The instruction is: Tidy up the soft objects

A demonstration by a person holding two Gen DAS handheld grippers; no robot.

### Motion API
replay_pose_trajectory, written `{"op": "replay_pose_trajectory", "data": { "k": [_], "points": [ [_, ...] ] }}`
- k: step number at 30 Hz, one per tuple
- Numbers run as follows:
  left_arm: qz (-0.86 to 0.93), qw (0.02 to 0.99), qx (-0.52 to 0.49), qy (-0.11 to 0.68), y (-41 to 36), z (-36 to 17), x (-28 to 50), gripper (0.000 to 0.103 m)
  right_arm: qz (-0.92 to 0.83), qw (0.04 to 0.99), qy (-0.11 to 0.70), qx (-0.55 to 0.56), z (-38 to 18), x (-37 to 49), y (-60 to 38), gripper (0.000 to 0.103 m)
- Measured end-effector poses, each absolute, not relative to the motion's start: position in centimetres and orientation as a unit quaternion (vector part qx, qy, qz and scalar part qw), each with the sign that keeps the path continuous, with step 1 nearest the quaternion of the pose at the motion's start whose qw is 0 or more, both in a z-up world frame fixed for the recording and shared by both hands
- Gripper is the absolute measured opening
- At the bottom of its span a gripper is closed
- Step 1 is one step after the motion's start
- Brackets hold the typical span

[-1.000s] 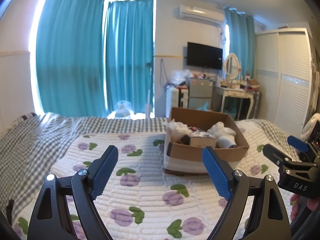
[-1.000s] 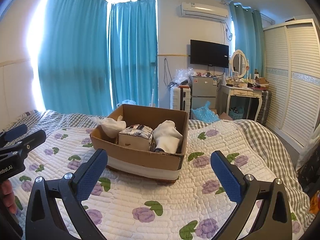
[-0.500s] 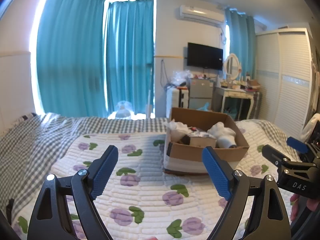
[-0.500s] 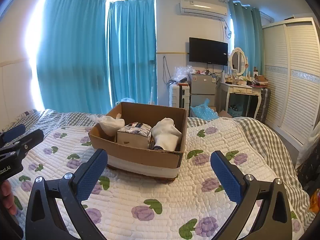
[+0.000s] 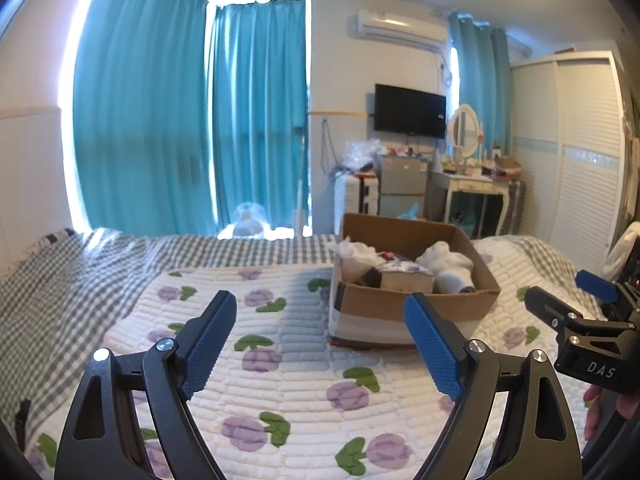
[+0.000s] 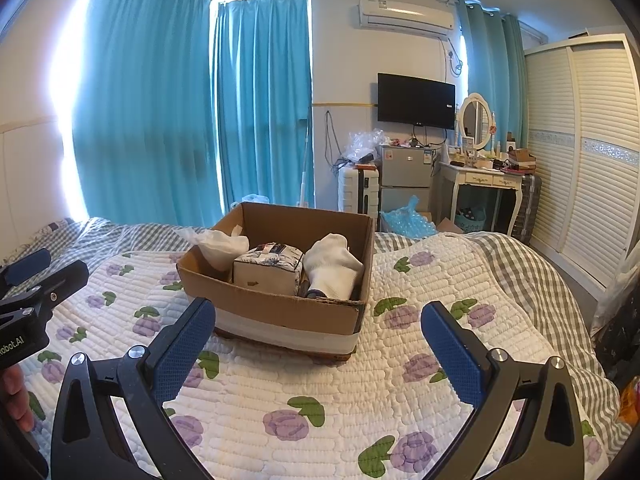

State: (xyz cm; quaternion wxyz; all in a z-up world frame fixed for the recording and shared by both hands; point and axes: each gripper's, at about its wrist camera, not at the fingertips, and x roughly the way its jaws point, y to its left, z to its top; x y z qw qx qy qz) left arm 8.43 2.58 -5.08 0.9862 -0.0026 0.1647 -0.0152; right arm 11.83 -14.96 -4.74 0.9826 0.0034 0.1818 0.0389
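Note:
A cardboard box (image 6: 280,308) stands on the quilted bed; it also shows in the left wrist view (image 5: 404,312). Inside lie a white rolled sock bundle (image 6: 334,266), a patterned tissue pack (image 6: 268,270) and a crumpled white cloth (image 6: 222,246). My left gripper (image 5: 324,340) is open and empty, to the left of the box and short of it. My right gripper (image 6: 318,344) is open and empty, in front of the box. Each gripper shows at the edge of the other's view.
The bed carries a white quilt with purple flowers (image 6: 360,392) over a grey checked sheet (image 5: 60,280). Beyond the bed stand teal curtains (image 6: 160,100), a small fridge (image 6: 404,176), a dressing table (image 6: 484,176) and a white wardrobe (image 6: 592,140).
The right gripper has crept slightly closer to the box. The left gripper has barely moved. Both stay open and empty.

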Motion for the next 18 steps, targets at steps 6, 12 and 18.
{"op": "replay_pose_trajectory", "data": {
  "k": [6,12,18],
  "points": [
    [-0.013,0.986,-0.001,0.164,2.50,-5.09,8.39,0.087,0.037,0.982,0.183,0.003,-4.90,11.84,-15.02,0.103],
    [-0.014,0.986,0.000,0.163,2.51,-5.07,8.39,0.087,0.036,0.982,0.185,0.003,-5.01,11.79,-14.95,0.103],
    [-0.015,0.986,-0.001,0.164,2.49,-5.10,8.37,0.087,0.037,0.982,0.186,0.004,-5.02,11.81,-14.93,0.103]
  ]
}}
